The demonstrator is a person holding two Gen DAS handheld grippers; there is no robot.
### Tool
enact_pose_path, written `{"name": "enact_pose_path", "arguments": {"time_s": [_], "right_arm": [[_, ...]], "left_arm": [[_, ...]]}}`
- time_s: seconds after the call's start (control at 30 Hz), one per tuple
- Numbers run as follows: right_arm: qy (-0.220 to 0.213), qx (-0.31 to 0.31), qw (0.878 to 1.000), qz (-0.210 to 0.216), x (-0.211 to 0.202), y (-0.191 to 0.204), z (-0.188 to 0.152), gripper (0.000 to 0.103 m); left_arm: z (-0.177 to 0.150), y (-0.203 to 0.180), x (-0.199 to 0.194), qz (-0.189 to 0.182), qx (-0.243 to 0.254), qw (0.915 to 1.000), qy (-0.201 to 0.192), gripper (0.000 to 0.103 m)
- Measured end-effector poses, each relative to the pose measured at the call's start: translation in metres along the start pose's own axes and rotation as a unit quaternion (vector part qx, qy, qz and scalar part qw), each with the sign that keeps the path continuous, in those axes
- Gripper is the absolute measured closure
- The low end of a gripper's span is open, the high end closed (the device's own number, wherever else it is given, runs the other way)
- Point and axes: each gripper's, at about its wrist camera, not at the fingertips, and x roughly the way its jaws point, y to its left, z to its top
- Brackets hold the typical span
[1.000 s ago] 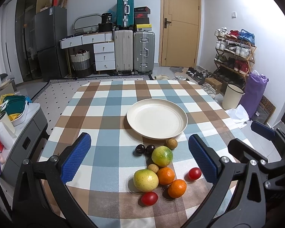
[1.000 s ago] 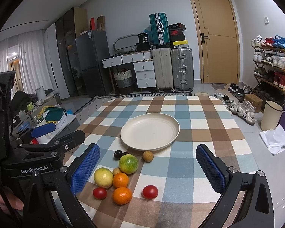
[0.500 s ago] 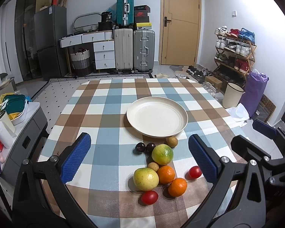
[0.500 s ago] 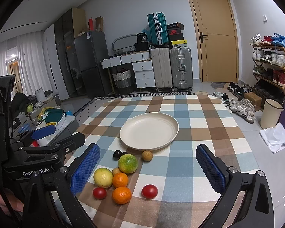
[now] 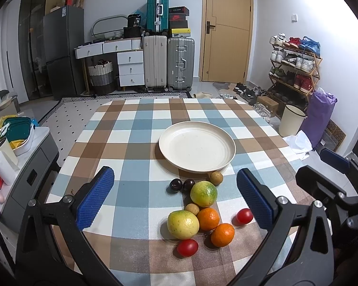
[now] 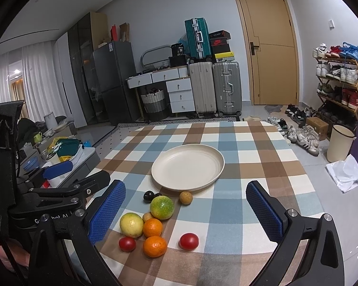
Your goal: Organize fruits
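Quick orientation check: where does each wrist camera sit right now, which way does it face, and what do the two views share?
Left wrist view: sits on the left gripper, above the table's near edge, facing the plate and fruit pile; its open blue fingers frame the view, with the right gripper at the right edge.
Right wrist view: sits on the right gripper, facing the same way from further right; the left gripper shows at left.
Shared: plate, green citrus, checked tablecloth, suitcases, door.
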Motion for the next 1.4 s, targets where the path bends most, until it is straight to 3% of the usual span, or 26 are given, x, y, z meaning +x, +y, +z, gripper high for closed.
{"name": "enact_pose_path", "arguments": {"time_s": [0.5, 0.93, 1.4], "right_arm": [[0.011, 0.029, 1.0, -0.003, 0.004, -0.012, -0.003, 0.0], [0.017, 0.038, 0.999, 0.01, 0.015, -0.02, -0.012, 0.0], [0.044, 0.052, 0.998, 0.016, 0.047, -0.03, -0.021, 0.0]], "left_arm": [[-0.01, 0.009, 0.011, -0.038, -0.005, 0.9992, 0.014, 0.0], [-0.037, 0.029, 0.038, -0.07, -0.008, 0.9959, 0.057, 0.0], [-0.062, 0.033, 0.095, -0.097, -0.016, 0.9884, 0.116, 0.001]]}}
